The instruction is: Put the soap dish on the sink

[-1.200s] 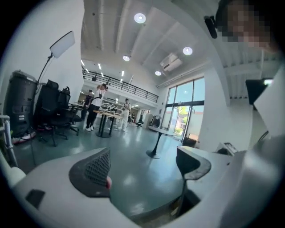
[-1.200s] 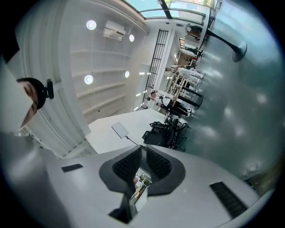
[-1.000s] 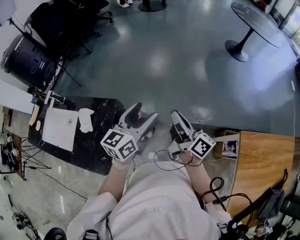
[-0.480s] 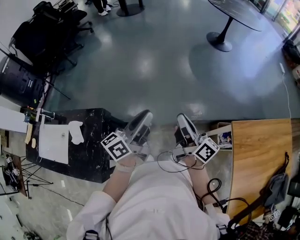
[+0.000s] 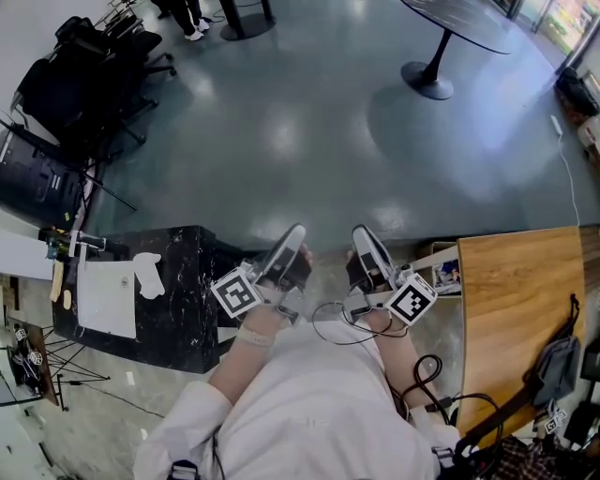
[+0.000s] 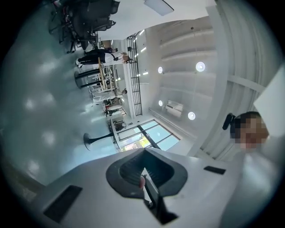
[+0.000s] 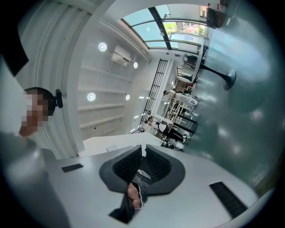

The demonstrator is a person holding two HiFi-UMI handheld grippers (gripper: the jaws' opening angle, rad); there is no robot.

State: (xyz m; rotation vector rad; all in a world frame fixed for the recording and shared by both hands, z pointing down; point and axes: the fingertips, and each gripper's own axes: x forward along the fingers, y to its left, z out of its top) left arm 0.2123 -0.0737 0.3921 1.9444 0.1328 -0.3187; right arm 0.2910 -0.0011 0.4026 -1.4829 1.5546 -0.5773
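The black marble counter (image 5: pixel 183 281) stands at the left of the head view, with a white sink basin (image 5: pixel 105 298) set into it. A small white object (image 5: pixel 147 275) lies on the counter just right of the basin; it is too small to tell what it is. My left gripper (image 5: pixel 296 234) and right gripper (image 5: pixel 361 234) are held side by side in front of my chest, pointing out over the grey floor, away from the counter. The left gripper (image 6: pixel 144 153) has its jaws together with nothing between them. The right gripper (image 7: pixel 143 149) is likewise shut and empty.
A wooden table (image 5: pixel 516 300) stands at the right with a bag and cables on it. A round pedestal table (image 5: pixel 450 19) is at the far right, and black chairs and equipment (image 5: pixel 84 75) at the far left. Tripod legs stand left of the counter.
The left gripper's jaws, wide apart a second ago, have come together and the gripper has rolled. Both grippers shifted slightly, and the counter has slid further left in the head view.
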